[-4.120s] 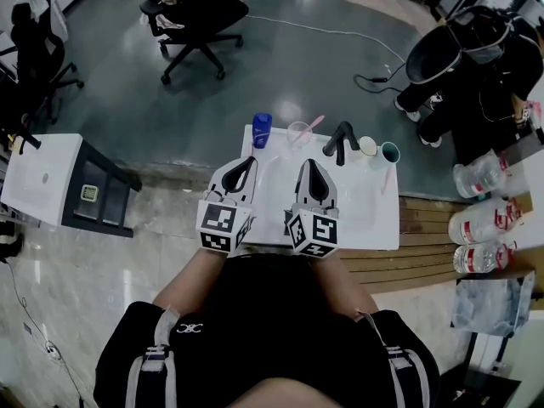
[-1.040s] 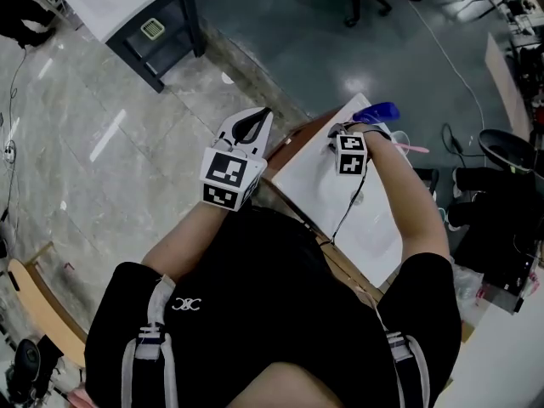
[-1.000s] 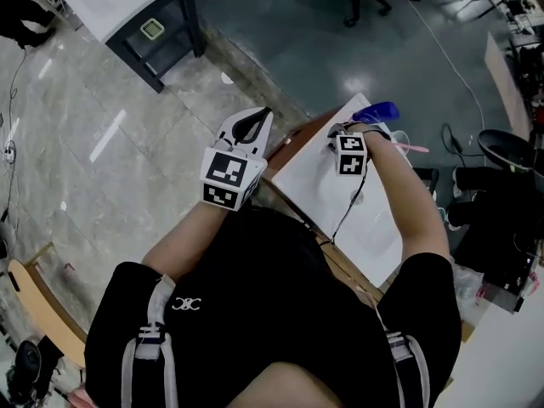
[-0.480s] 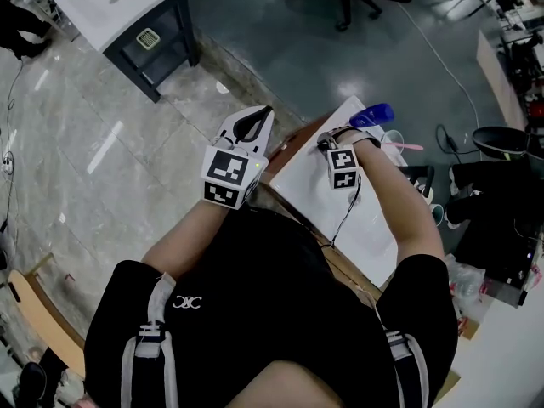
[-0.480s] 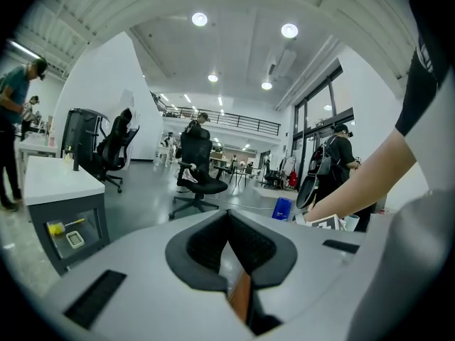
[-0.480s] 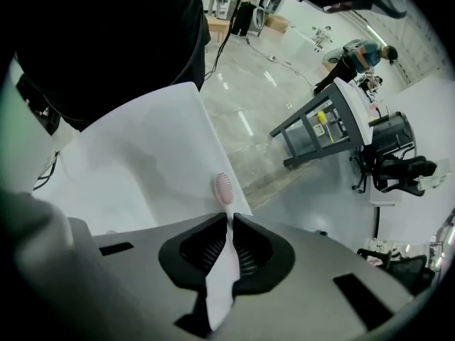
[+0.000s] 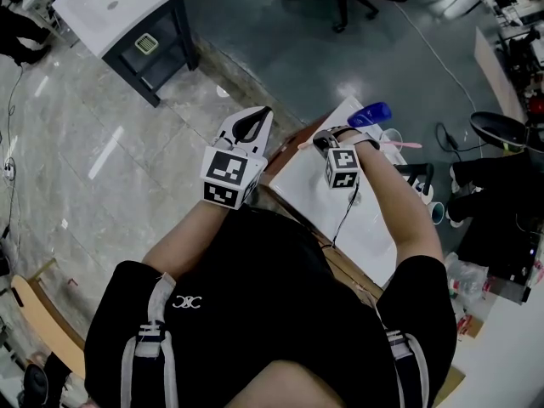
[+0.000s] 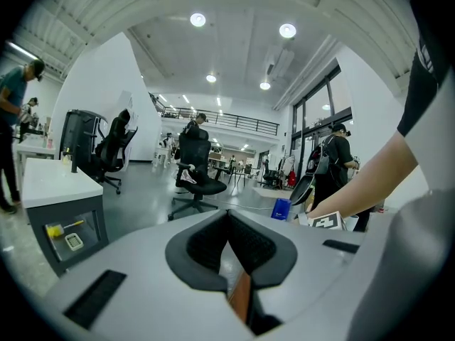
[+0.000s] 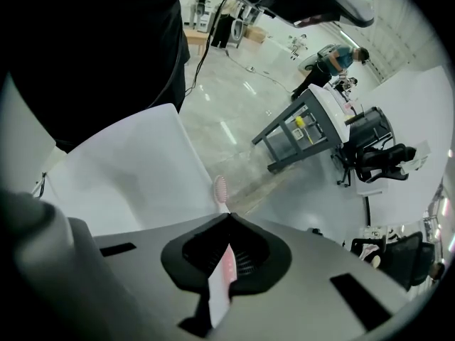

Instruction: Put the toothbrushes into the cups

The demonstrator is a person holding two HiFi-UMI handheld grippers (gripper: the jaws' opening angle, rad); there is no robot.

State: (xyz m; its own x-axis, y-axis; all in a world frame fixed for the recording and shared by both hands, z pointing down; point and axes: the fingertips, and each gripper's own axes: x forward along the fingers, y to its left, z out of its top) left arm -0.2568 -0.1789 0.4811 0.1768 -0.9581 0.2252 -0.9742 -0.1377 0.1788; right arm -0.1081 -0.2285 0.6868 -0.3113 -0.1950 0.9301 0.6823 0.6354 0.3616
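Right tool (image 9: 228, 219) is clamped on a pink toothbrush (image 9: 220, 188). Its jaws have just been closing w/ the handle btwn them. The grip is on the handle, so the bristle head pokes out just past the tips, above the edge of the white table (image 9: 128, 169). The tool points steeply down, prob. b/c a brush lying flat is easiest taken from above. Can't tell if the brush is clear of the table yet.

Blue cup (image 7: 371, 114) and clear cup (image 7: 393, 137) stand just beyond the right tool, near enough for a short carry. The clear cup already has a pink brush (image 7: 410, 147) leaning in it, so the blue one looks like the likely target.

Left tool (image 8: 228, 219) has its jaws together w/ nothing btwn them. It's about level and off the table's side, well apart from the right tool, prob. parked out of the way.
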